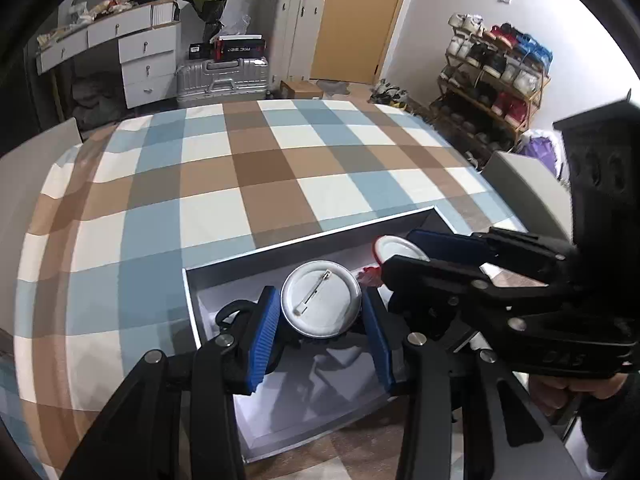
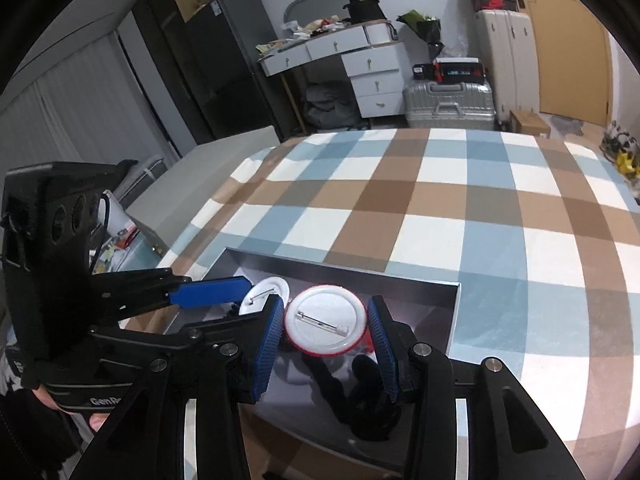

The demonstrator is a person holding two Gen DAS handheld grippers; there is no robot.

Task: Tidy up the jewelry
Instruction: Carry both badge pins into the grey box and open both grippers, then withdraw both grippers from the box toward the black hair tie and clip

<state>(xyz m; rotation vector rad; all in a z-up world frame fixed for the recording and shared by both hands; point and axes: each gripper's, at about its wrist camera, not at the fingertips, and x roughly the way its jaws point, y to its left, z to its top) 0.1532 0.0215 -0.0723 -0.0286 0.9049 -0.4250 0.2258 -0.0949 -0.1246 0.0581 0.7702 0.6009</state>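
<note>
Two pin badges, silver-rimmed badge (image 1: 320, 299) clamped in left gripper (image 1: 322, 334), red-rimmed badge (image 2: 325, 320) clamped in right gripper (image 2: 326, 344)

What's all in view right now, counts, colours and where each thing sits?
pin badges: two, white backs up; the dark-rimmed one between the left gripper's pads, the red-rimmed one between the right gripper's pads, both over the box
box: one, white, shallow and open, on the checked cover
checked cover: one, blue, brown and white, under the box
suitcases: one silver lying flat, one pale upright, by the far wall
desk with drawers: one, white, far left
shoe rack: one, wooden, full of shoes, far right
left gripper: black, blue pads, shut on dark-rimmed badge
right gripper: black, blue pads, shut on red-rimmed badge
</note>
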